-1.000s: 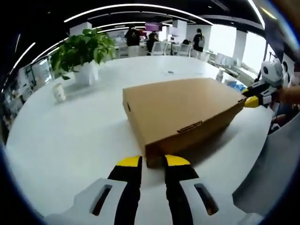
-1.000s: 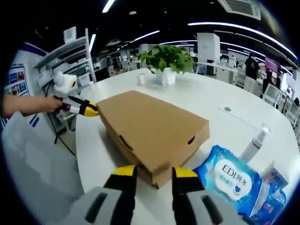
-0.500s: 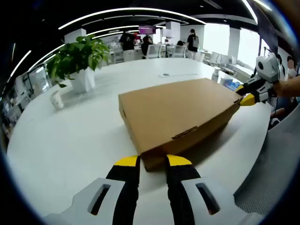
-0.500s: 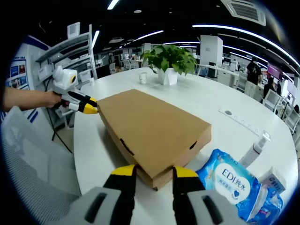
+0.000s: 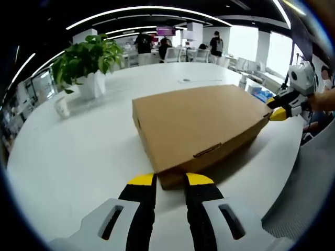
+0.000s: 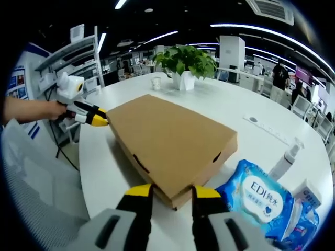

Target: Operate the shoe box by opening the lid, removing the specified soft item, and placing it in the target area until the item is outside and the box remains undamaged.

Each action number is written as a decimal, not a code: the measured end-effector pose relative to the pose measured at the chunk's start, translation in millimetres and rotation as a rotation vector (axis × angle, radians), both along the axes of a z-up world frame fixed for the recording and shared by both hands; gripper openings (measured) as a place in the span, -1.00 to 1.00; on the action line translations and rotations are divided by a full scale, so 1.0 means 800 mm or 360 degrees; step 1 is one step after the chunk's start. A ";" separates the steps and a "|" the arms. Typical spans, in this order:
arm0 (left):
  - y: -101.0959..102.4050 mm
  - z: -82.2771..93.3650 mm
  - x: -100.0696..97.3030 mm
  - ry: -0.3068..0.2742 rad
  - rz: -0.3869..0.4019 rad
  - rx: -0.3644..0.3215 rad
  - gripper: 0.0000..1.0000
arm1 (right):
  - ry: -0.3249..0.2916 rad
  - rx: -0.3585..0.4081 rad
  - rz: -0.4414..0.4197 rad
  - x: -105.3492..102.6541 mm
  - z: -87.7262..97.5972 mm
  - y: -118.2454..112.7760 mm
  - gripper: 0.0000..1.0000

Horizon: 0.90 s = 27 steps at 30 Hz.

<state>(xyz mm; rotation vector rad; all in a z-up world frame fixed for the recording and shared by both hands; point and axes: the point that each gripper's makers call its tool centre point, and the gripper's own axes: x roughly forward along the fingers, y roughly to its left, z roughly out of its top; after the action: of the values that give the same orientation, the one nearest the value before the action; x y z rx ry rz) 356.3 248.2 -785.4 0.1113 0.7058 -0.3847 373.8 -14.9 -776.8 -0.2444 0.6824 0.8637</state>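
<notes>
A flat brown cardboard shoe box (image 5: 201, 123) lies on a white round table (image 5: 78, 151) with its lid down. My left gripper (image 5: 170, 180) has its yellow-tipped jaws closed against the box's near corner, which fills the gap between them. In the right gripper view the same box (image 6: 172, 141) runs away from my right gripper (image 6: 172, 192), whose jaws clamp the opposite corner. Each gripper also appears in the other's view, held in a hand: the right gripper (image 5: 277, 114) and the left gripper (image 6: 99, 119) each touch the far corner. No soft item is in sight.
A potted plant (image 5: 86, 57) and a paper cup (image 5: 62, 106) stand at the table's far side. A blue wet-wipes pack (image 6: 261, 196) and a spray bottle (image 6: 285, 159) lie right of the box. A grey mesh chair (image 5: 309, 188) sits by the table edge.
Both views have shifted slightly with the hands. The box stays closed and its corners stay between the jaws of both grippers.
</notes>
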 end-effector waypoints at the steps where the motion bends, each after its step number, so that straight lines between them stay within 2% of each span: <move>1: 0.000 0.000 0.001 0.0001 0.0001 0.0000 -0.60 | 0.0003 0.0002 0.0001 0.001 0.000 0.000 -0.47; 13: 0.004 -0.001 0.023 0.0010 0.0028 -0.0041 -0.61 | 0.0004 0.0020 -0.0040 0.021 0.001 0.004 -0.47; 27: 0.000 0.000 0.066 0.0037 0.0004 -0.0037 -0.61 | 0.0021 0.0038 -0.0104 0.058 0.001 0.005 -0.46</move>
<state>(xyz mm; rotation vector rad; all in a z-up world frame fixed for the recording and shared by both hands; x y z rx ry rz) 409.1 248.3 -785.3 0.0844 0.7241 -0.3919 420.2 -11.1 -776.2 -0.1940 0.6883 0.8115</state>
